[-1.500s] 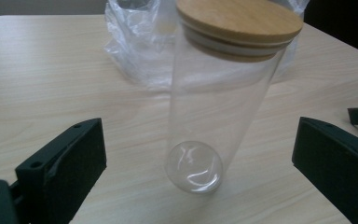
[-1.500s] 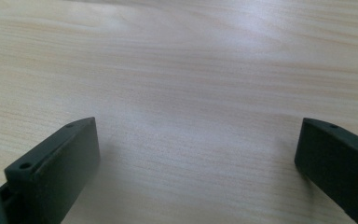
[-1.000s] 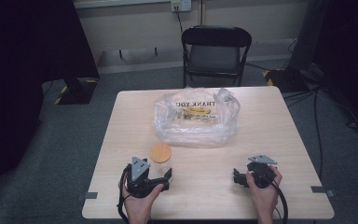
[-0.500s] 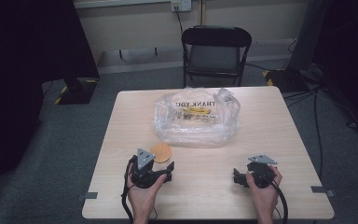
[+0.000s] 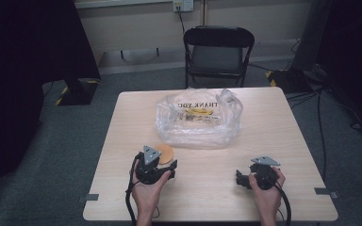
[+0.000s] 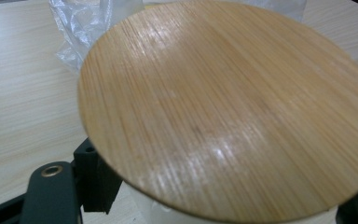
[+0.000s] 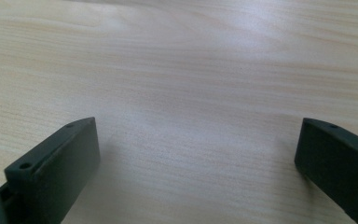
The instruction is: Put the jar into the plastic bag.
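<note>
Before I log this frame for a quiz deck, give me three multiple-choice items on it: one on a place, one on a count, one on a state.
1. Where is the clear plastic bag?
A. On the chair
B. On the table's far middle
C. On the floor

2. How many chairs stand beyond the table?
A. One
B. Two
C. Three

3. How do the right gripper's jaws stand?
A. Shut on the bag
B. Shut on a cup
C. Open over bare table

Answers: B, the bag lies on the tabletop toward the chair; A, a single black folding chair; C, the right gripper view shows its jaws wide apart with nothing between.
</note>
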